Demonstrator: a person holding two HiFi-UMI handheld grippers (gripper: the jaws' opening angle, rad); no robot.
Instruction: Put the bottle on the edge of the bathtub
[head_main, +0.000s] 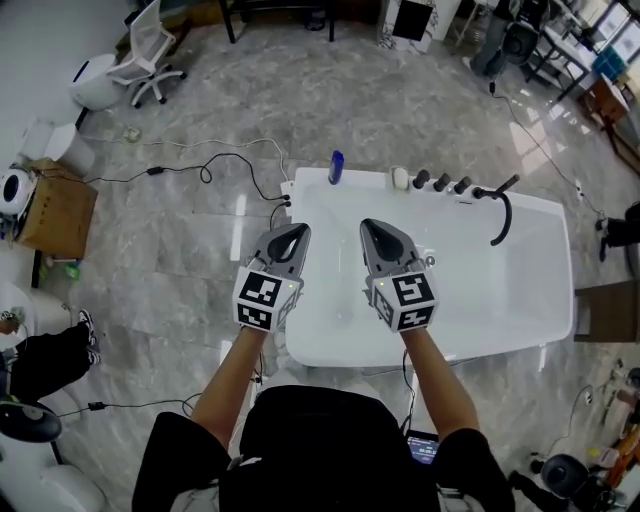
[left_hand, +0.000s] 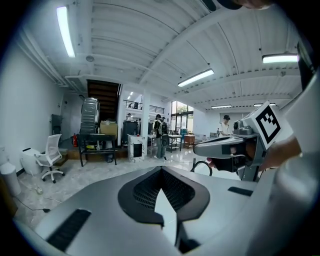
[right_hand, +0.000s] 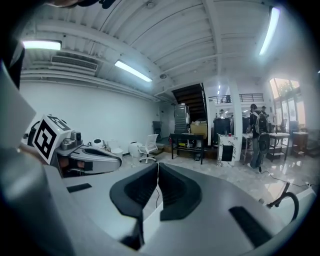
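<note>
Where I hold the two grippers: side by side over the near-left part of the bathtub (head_main: 318, 356), both pointing away from me.
Left gripper (head_main: 298, 232): jaws pressed together, nothing between them; its own view shows the same (left_hand: 161, 174).
Right gripper (head_main: 370, 228): jaws also pressed together and empty (right_hand: 157, 169).
Bottle (head_main: 336, 167): blue, it stands on the far rim of the bathtub, at the far-left corner, well apart from both grippers.
Direction from grippers: straight ahead, about between the lines of the two tips.
Long axis of bottle: upright, so I see it mostly from above.
Nearer gripper: I judge them about equal; neither is clearly closer.
Taps (head_main: 440, 182): on the same far rim, to the right of the bottle, not touching it.
Task state, my judgement: the bottle is already on the edge, so it seems placed.
</note>
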